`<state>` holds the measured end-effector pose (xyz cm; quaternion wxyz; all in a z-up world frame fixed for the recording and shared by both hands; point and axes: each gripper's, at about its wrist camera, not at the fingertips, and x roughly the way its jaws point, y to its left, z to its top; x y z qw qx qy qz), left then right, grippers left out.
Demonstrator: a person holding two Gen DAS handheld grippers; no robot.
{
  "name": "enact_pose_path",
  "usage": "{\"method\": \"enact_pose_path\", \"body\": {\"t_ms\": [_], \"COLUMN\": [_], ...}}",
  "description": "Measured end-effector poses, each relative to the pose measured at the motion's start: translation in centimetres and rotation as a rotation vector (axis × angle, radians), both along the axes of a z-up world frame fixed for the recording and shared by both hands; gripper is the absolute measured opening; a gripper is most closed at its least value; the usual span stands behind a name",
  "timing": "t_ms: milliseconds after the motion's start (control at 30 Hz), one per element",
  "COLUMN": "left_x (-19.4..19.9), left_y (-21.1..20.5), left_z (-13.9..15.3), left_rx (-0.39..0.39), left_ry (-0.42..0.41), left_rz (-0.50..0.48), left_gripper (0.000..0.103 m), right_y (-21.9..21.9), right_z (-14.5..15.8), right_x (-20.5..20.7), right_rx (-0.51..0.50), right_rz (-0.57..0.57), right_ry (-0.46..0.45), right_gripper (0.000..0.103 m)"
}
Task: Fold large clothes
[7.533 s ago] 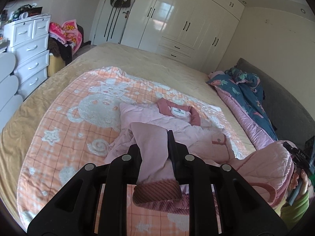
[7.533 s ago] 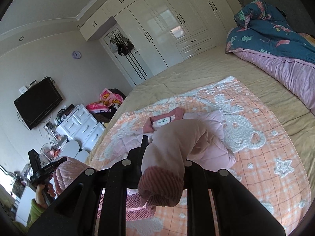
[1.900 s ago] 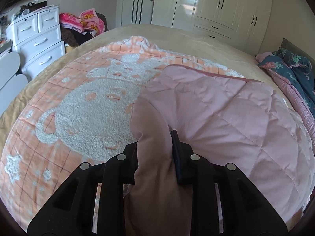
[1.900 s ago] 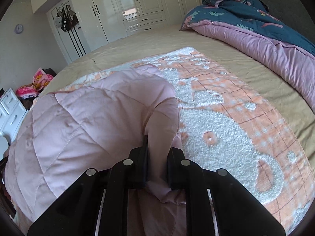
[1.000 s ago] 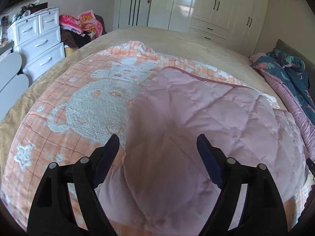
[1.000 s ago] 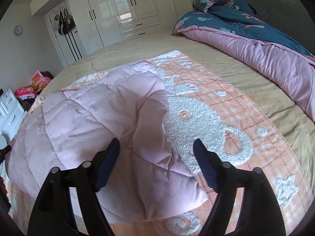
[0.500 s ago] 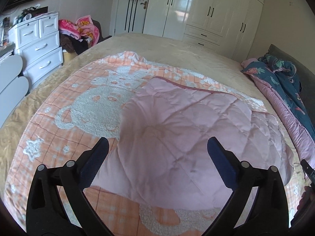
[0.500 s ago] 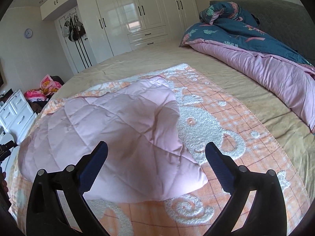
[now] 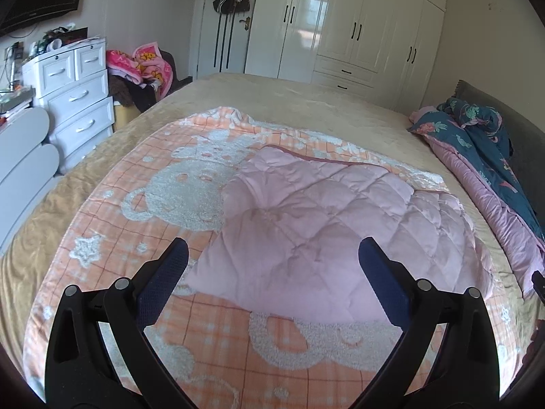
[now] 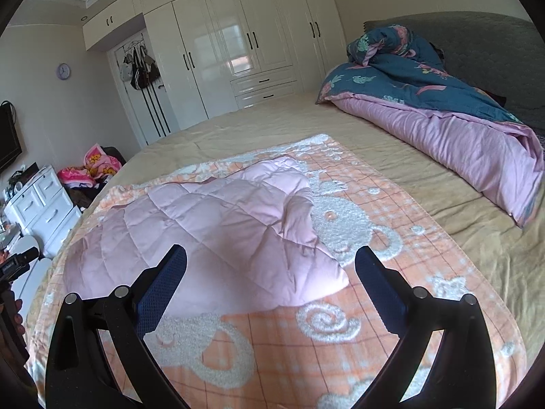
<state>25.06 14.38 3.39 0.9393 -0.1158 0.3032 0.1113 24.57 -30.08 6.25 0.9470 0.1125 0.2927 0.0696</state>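
Note:
A pink quilted garment (image 9: pixel 320 225) lies folded in a flat bundle on an orange checked blanket (image 9: pixel 129 225) with white bear shapes. In the right wrist view the same garment (image 10: pixel 211 231) rests left of centre on that blanket (image 10: pixel 391 266). My left gripper (image 9: pixel 272 255) hangs above the garment's near left edge, jaws wide open, nothing between the blue pads. Over the garment's near right corner, my right gripper (image 10: pixel 270 262) is likewise wide open and empty. Neither touches the cloth.
The blanket covers a beige bed (image 9: pixel 306 99). A blue and pink duvet (image 10: pixel 436 109) is heaped along the headboard side. White drawers (image 9: pixel 78 95) and a clothes pile (image 9: pixel 143 68) stand beside the bed, white wardrobes (image 10: pixel 238 44) beyond. A hand with a black device (image 10: pixel 13 272) shows at the left edge.
Both grippers let go of the pink garment, opened wide, and drew back and upward. The garment now lies flat on the blanket and looks smaller in both views.

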Motion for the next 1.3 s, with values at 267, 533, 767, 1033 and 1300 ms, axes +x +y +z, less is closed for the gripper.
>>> {"method": "enact_pose_path", "body": {"t_ms": [267,533,767,1033,1300], "left_x": [-2.9,-5.2,-7.1,-9.4,-10.8], "left_y": [-0.3,-0.6,-1.2,-2.1,-2.6], "left_z": [0.7,1.1,1.2,1.2,-0.3], "left_rx": [-0.018,-0.015,-0.021,-0.022,-0.017], "left_ry": [-0.011,-0.010,-0.009,-0.018,0.006], "left_rz": [-0.005,-0.003,-0.009,-0.025,-0.024], "left_gripper": [0.094,0.094,0.094,0.094,0.094], "right_y": [-0.4,-0.5,-0.3,0.1,1.0], "right_z": [1.7,2.8,3.4,3.6,2.1], "right_x": [-2.8,-5.3,-6.7,-8.0,-8.5], "right_rx": [0.000,0.006,0.016,0.026,0.034], "right_rz": [-0.005,0.014,0.030,0.046,0.059], "right_ry": [-0.003,-0.006,-0.006,-0.009,0.026], "right_gripper": [0.099,0.099,0.099,0.099,0.099]}}
